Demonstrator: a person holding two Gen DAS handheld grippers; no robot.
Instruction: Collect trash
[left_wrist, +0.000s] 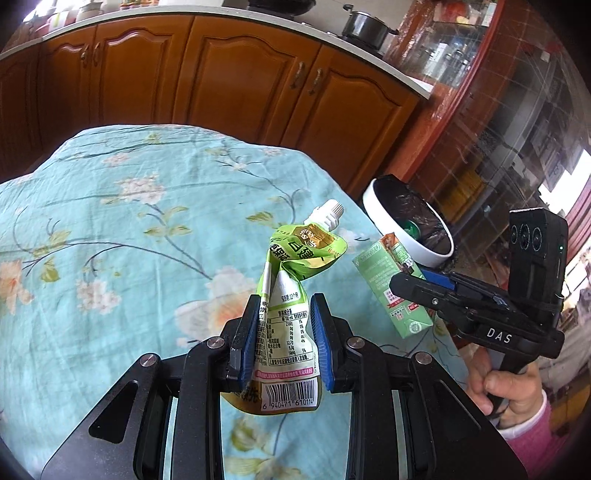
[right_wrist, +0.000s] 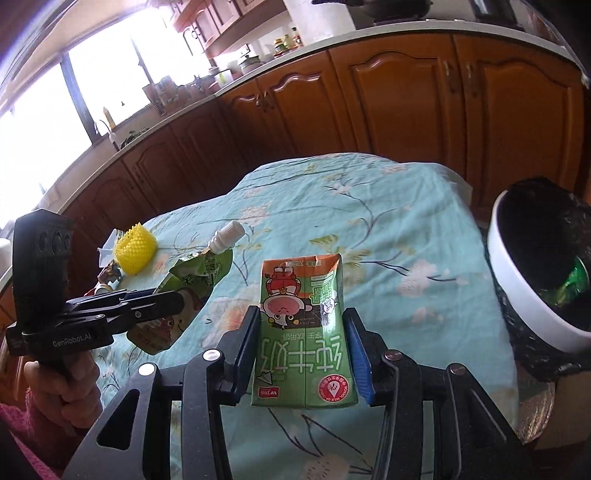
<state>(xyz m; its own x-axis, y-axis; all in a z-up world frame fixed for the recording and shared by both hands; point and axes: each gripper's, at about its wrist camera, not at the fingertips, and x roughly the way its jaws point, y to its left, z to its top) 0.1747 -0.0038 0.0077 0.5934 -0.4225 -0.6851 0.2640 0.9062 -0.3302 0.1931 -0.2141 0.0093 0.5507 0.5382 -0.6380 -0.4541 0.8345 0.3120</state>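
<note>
The left gripper (left_wrist: 284, 332) is clamped on a crumpled green pouch (left_wrist: 295, 295), spout pointing away; the right gripper (right_wrist: 303, 347) grasps a green milk carton (right_wrist: 303, 332) standing upright between its pads. Both items hang above the flowered counter (left_wrist: 110, 221). The black-lined white bin (right_wrist: 524, 295) sits off the counter's right edge, nearer the right gripper, so the carton likely goes in first.
</note>
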